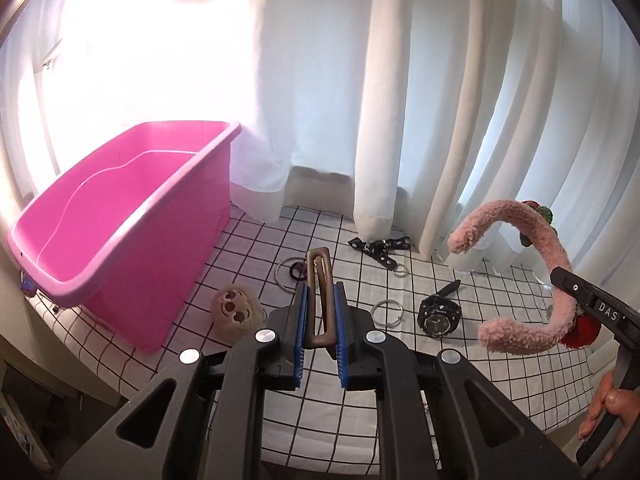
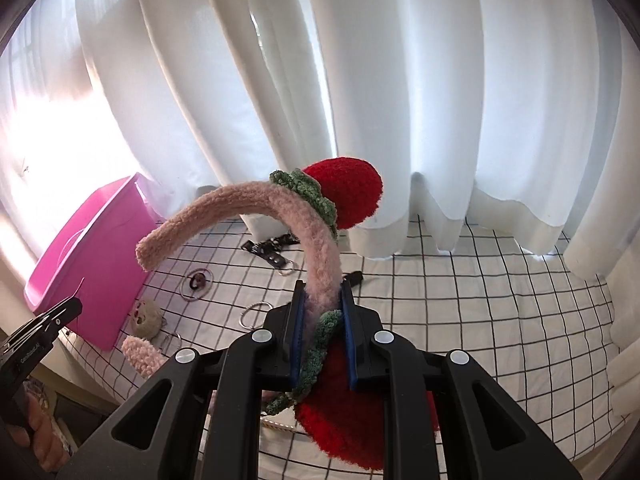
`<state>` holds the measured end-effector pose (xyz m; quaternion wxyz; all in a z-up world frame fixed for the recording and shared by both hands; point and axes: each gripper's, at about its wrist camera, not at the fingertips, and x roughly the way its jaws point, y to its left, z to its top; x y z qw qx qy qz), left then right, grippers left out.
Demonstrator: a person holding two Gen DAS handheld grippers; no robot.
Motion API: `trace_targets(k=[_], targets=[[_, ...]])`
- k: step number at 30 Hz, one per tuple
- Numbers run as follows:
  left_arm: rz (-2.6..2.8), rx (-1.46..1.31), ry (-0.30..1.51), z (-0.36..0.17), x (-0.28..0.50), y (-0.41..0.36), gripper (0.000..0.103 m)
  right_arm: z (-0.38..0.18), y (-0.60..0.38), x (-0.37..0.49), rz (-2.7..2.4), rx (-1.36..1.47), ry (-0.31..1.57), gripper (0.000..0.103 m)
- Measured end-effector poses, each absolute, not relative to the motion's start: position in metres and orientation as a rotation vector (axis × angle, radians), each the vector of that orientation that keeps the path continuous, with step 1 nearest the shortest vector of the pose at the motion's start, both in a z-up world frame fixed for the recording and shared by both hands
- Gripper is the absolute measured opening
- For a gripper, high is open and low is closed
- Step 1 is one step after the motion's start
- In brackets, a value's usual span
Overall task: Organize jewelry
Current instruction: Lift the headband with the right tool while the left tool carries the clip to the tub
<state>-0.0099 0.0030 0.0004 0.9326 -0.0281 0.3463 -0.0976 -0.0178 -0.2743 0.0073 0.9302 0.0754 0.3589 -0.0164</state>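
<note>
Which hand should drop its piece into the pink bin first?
Left, probably. The left gripper, shut on the brown hair clip, is right beside the pink bin; the right gripper, with the headband, is farther away.

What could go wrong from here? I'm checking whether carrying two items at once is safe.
1. The left gripper pinches the brown hair clip only along its lower part; it could pivot or slip before reaching the pink bin.
2. The right gripper grips the fuzzy pink headband near one end, so its long free arc may swing and snag the curtain or bump the other gripper.
</note>
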Motion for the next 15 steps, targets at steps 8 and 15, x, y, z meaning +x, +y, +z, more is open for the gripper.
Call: trace_targets(k=[8,15], targets=[[-0.130,-0.083,0.601,0.056,0.022,0.085,0.012,0.051,-0.169,0.041,0.138,0.125,0.663,0.016],[-0.027,-0.080,0.605,0.063,0.060,0.169,0.013,0.071,-0.050,0.101,0.302,0.046,0.650,0.016]])
